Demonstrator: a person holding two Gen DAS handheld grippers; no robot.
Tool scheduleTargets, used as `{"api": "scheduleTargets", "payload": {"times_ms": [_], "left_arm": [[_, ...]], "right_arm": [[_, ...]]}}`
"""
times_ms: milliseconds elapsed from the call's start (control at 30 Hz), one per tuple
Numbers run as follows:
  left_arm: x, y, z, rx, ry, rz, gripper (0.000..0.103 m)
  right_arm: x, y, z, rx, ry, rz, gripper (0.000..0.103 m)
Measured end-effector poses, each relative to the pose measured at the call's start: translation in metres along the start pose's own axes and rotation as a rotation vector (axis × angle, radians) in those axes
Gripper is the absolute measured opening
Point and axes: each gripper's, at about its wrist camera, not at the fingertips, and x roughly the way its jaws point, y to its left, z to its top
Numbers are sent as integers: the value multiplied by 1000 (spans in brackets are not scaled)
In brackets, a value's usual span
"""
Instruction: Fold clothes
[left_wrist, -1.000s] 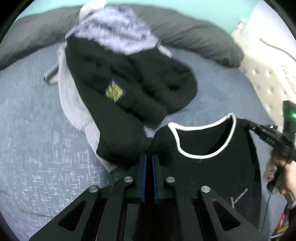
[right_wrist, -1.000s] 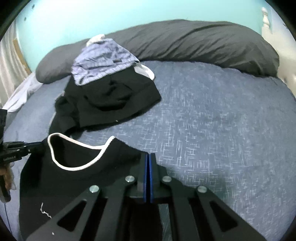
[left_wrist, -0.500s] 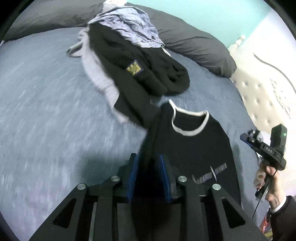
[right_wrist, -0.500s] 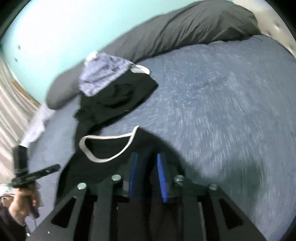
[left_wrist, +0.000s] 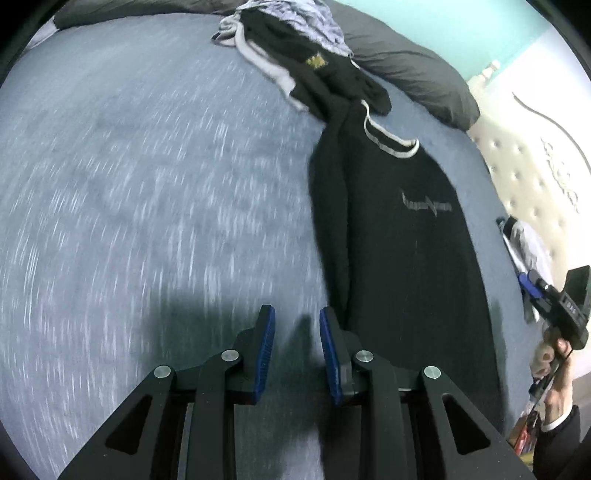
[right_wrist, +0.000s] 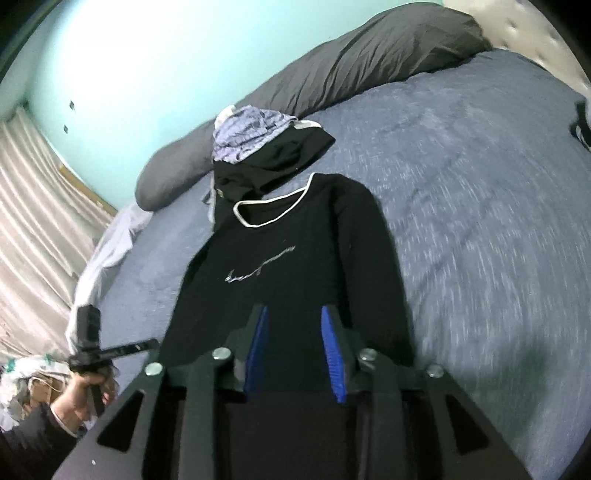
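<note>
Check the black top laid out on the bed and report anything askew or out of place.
The black top lies flat, neck towards the pillows, but its collar end touches the unfolded clothes pile, possibly overlapping it. In the left wrist view its left sleeve lies folded in along the body. Nothing looks spilled or damaged.

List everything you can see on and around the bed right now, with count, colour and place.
black top: one, black with white collar trim, spread flat on the bed
clothes pile: one heap, black, grey and blue-patterned, beyond the collar
bed cover: one, blue-grey, under everything
long pillow: one, dark grey, along the wall
wall: turquoise, behind the bed
headboard: one, cream, tufted
left tool: one, black with blue pads, open, empty
right tool: one, same, open above the top's hem
</note>
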Motion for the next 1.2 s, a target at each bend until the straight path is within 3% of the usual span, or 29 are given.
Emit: {"api": "scheduleTargets", "payload": {"times_ms": [100, 333, 533, 867, 1200], "left_arm": [[-6, 2, -23, 6, 17, 15, 27], [-12, 2, -61, -7, 36, 43, 27], [-9, -17, -83, 41, 75, 68, 27], [-18, -56, -98, 60, 39, 38, 26], [2, -115, -96, 132, 38, 2, 25]], "right_arm": [[-9, 9, -20, 0, 8, -6, 34], [-28, 14, -58, 71, -69, 72, 34], [-30, 15, -75, 65, -86, 110, 34], [-35, 12, -77, 67, -143, 205, 35], [-48, -3, -71, 80, -191, 213, 35]]}}
